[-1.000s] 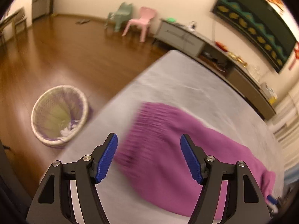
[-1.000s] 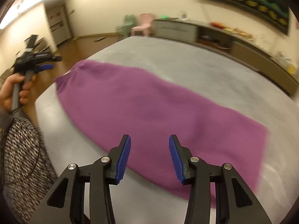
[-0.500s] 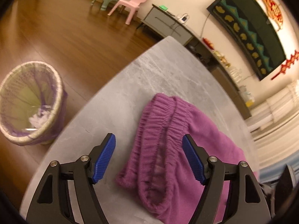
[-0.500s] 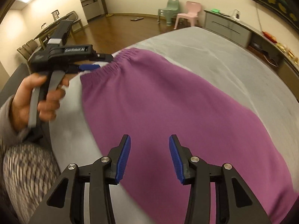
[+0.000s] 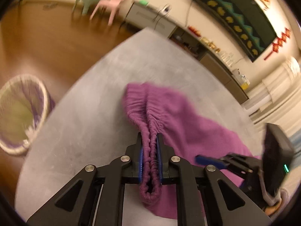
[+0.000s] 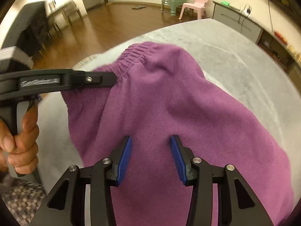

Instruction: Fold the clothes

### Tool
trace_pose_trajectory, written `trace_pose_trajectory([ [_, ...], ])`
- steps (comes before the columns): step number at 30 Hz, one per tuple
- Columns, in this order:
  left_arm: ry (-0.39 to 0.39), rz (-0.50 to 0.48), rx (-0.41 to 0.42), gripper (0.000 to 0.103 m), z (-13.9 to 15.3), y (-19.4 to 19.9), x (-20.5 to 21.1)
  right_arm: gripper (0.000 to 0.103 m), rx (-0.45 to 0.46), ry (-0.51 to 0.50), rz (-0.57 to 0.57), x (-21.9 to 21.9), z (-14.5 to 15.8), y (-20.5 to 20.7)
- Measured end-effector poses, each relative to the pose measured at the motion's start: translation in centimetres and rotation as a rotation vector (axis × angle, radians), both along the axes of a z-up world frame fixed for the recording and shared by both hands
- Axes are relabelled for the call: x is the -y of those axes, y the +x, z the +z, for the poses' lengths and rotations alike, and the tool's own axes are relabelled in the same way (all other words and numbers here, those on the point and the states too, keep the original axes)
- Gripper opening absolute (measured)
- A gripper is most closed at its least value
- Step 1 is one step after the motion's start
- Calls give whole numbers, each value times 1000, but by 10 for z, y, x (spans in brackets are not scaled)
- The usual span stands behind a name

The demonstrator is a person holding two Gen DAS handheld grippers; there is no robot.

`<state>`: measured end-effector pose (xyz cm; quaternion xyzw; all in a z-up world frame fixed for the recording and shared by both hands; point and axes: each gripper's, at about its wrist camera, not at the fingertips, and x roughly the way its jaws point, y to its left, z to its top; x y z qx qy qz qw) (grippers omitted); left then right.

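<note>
Left wrist view: left tool (image 5: 150, 160) is clamped tight on the gathered elastic waistband (image 5: 150, 150) of the purple fleece pants (image 5: 188, 128), both band layers pinched between the blue pads. The pants run away up and right across the grey surface (image 5: 94, 113), so their long axis goes from the tool toward the far right; the right tool (image 5: 207, 160) shows at the right edge, low over the fabric. Frame is motion-blurred. Right wrist view: right tool (image 6: 150, 156) is spread wide and holds nothing, poised just over the mid-body of the pants (image 6: 188, 113), fabric filling the gap between the pads. The waistband (image 6: 135, 56) lies ahead and left of it, with the left tool (image 6: 105, 79) coming in level from the left, gripped in a hand (image 6: 20, 141). Waist end looks lifted, the rest on the surface. My read: the left tool controls the waist end, the right is nearer the legs.
</note>
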<state>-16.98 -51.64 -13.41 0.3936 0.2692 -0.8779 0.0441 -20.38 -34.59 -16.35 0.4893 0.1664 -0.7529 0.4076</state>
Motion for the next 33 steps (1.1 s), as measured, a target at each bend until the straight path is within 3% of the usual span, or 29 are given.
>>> trace_pose_trajectory([
  [3,-121,-67,-58,11,45,0,-51,42,94,-126,-124,-51,16,-19],
  [6,-350,-200,-97,11,83,-9,-150,42,144,-191,-239,-116,19,-20],
  [8,-434,-304,-112,13,89,-17,-219,44,179,-224,-312,-157,18,-19],
  [9,-486,-380,-110,20,85,-21,-265,45,196,-241,-348,-178,17,-18],
  [11,-525,-464,-140,28,80,-14,-309,46,231,-275,-421,-220,16,-17],
  [13,-552,-543,-183,47,79,-2,-344,46,266,-309,-493,-262,15,-15],
  [16,-488,-594,-288,47,98,19,-337,47,314,-359,-582,-316,13,-12],
  [18,-374,-493,-334,48,112,22,-291,48,328,-387,-574,-321,14,-8],
  [21,-175,-277,-242,50,106,-6,-209,54,326,-424,-558,-319,16,-3],
  [23,-81,-280,-185,50,90,-28,-182,54,313,-434,-569,-323,17,1],
  [25,-93,-285,-96,50,70,-55,-177,54,286,-436,-588,-332,19,6],
  [27,-125,-349,-12,50,49,-79,-193,54,251,-439,-587,-334,26,13],
  [30,-265,-386,168,51,7,-111,-221,54,247,-433,-529,-325,29,21],
  [31,-272,-383,222,51,-6,-113,-229,54,252,-426,-509,-321,28,23],
  [32,-272,-385,254,51,-14,-115,-233,54,263,-415,-492,-316,24,25],
  [33,-261,-393,227,51,-9,-113,-234,54,276,-402,-477,-311,19,28],
])
